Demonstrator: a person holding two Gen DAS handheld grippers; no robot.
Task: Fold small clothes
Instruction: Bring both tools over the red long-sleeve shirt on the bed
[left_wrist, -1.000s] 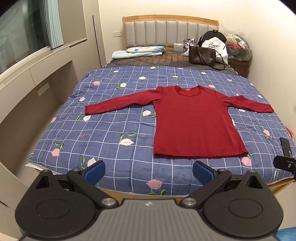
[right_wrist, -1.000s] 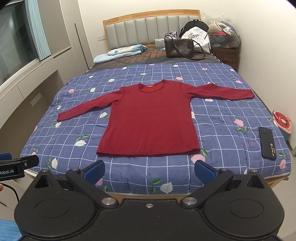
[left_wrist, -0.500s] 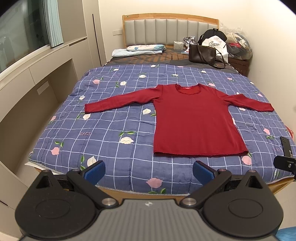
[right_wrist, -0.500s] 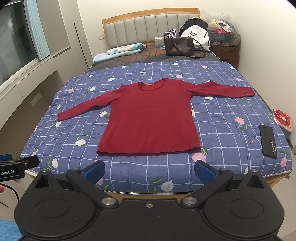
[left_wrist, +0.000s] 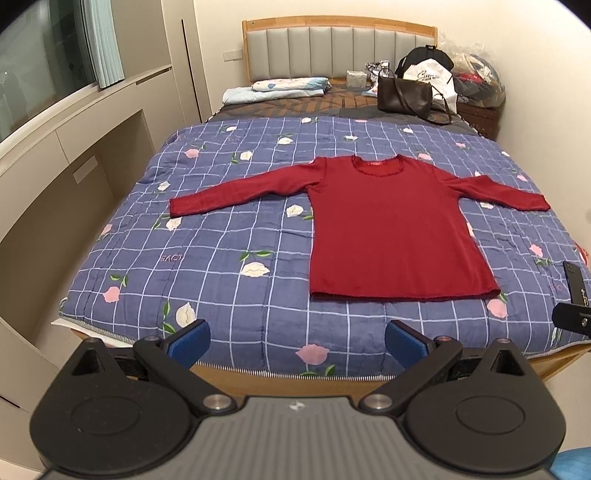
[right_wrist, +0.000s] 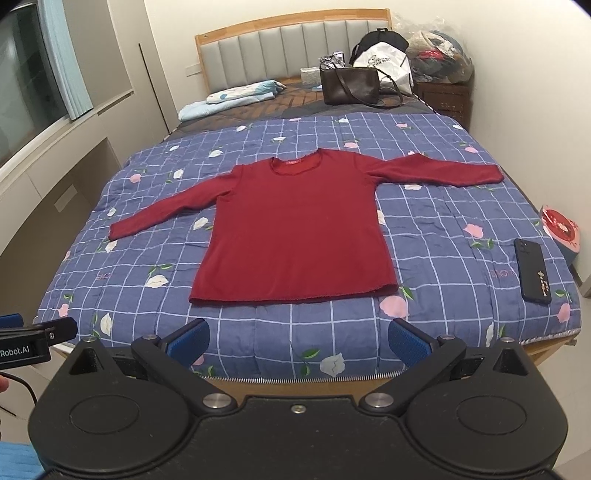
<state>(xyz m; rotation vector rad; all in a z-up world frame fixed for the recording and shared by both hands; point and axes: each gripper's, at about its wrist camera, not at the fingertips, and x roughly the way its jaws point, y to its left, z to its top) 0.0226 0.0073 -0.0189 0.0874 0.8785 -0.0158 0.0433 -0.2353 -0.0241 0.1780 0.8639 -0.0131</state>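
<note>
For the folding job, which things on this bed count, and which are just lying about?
Job:
red long-sleeved top, spread flat
left gripper, open
right gripper, open

Lying about:
black phone
brown handbag
white shopping bag
folded bedding

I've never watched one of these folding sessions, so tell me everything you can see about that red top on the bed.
The red long-sleeved top lies flat, front or back up I cannot tell, on the blue floral checked quilt. It looks like a soft, fine knit, with a round neckline showing a small label inside. Both sleeves are spread outward and slightly down; the hem runs straight along the edge nearest the cameras. It is unfolded and fairly smooth. Only the quilt touches it; both grippers are short of it.
</note>
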